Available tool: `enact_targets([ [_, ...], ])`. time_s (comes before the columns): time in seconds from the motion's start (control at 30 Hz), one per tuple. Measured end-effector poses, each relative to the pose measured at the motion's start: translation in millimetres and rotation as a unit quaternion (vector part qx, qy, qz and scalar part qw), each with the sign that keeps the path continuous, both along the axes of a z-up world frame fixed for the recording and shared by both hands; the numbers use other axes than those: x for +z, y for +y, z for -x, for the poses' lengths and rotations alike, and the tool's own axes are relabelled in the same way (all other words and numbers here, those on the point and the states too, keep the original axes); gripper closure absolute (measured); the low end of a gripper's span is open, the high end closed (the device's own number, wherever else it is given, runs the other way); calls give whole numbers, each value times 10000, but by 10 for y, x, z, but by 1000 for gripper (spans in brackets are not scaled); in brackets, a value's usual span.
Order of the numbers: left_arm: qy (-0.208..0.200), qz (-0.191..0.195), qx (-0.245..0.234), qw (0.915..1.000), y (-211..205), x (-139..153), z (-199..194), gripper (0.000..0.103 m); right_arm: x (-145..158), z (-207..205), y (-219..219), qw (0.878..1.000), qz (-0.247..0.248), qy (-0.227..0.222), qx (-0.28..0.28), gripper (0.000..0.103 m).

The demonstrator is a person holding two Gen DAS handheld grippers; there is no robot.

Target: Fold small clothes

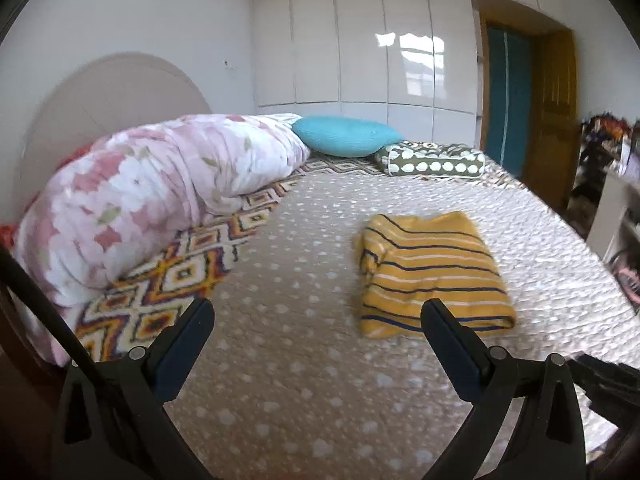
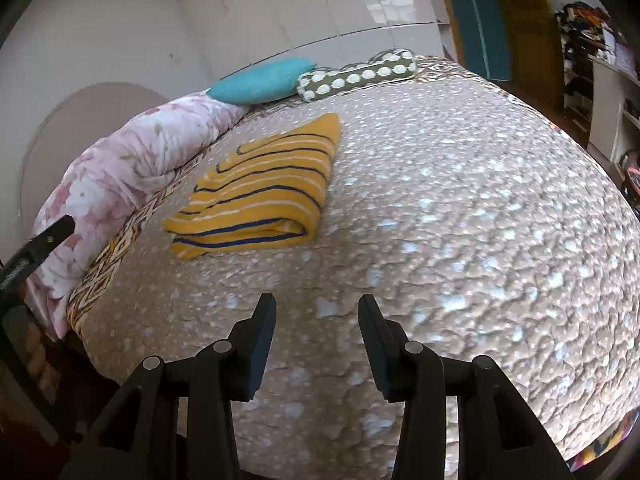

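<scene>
folded striped shirt [image 1: 432,276] lies mid-frame on the bed [image 1: 304,400]; left gripper [image 1: 318,312] gapes wide, right gripper [image 2: 317,308] half apart, both empty.

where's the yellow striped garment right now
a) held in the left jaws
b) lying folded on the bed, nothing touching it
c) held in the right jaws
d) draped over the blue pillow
b: the yellow striped garment lies folded on the bedspread, and both the left gripper and right gripper are open and empty, apart from it.
</scene>
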State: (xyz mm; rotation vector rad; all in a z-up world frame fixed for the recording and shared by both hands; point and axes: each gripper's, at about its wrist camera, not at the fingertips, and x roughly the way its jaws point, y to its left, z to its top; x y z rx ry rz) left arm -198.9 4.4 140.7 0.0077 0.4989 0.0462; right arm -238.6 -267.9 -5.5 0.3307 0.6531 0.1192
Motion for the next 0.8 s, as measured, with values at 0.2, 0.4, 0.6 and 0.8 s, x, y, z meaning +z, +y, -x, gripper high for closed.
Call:
enact_targets([
  [0.2, 425, 365, 71, 9984, 211, -170, -10, 1, 282, -532, 299, 9977, 640, -162, 159, 56],
  [0.4, 864, 496, 298, 9946, 434, -411, -68, 1, -28, -1437, 577, 9940, 979, 483, 56, 56],
  [0.6, 1049, 702, 471, 9909, 599, -534, -76, 1, -161, -1323, 666, 9895, 1222, 770, 17, 50],
  [0.8, 1109, 621, 347, 9913, 410, -559, -46, 1, -64, -661, 441, 9956, 653, 624, -250, 48],
])
